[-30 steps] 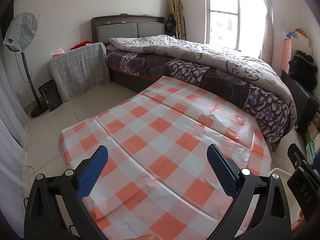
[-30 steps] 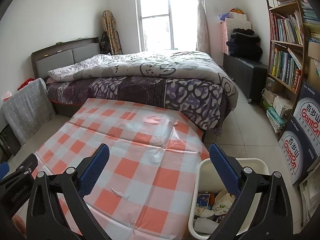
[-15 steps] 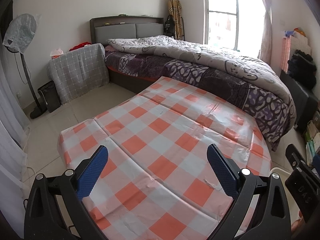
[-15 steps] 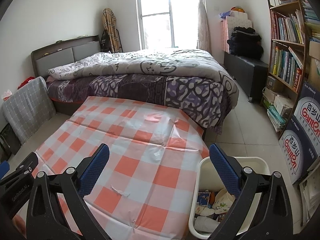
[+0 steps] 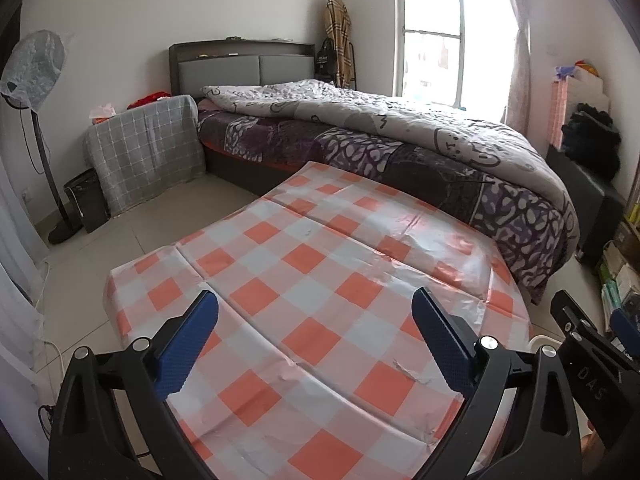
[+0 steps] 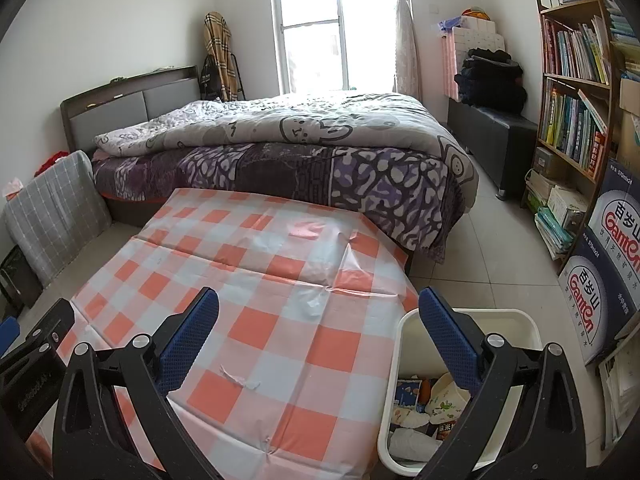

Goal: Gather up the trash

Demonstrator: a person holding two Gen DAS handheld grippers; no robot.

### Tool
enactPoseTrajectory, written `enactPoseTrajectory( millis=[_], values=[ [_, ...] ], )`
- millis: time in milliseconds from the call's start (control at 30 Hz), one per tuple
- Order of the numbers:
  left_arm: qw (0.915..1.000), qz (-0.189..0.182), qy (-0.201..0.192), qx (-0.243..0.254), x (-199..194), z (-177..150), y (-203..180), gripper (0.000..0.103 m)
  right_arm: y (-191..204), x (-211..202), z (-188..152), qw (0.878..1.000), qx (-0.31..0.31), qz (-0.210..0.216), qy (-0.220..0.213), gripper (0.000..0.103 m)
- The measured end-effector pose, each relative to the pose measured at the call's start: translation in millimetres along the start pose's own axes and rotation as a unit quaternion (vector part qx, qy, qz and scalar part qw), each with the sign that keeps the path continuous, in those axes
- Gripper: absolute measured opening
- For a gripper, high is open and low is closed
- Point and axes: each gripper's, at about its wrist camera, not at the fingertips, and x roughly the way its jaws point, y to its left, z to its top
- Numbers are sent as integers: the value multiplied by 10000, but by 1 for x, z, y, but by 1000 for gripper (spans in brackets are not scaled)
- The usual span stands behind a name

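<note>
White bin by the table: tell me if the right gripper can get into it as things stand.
Probably yes. The white bin sits open-topped just below the right gripper, whose jaws are spread and empty. Only the wrappers already inside lie in it; nothing covers its mouth.

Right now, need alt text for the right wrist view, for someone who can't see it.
The open right gripper hangs, holding nothing, over a table covered in an orange-and-white checked cloth. A white bin beside the table's right edge holds wrappers and paper trash. A bed, a window and a bookshelf stand behind.
</note>
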Motion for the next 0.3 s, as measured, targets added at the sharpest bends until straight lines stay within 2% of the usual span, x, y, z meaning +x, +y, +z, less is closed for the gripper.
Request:
enactPoseTrajectory(
  millis=[300],
  values=[
    [9999,24,140,-68,3,1,1,95,0,0,0,10000,-11,6,11,96]
  ],
)
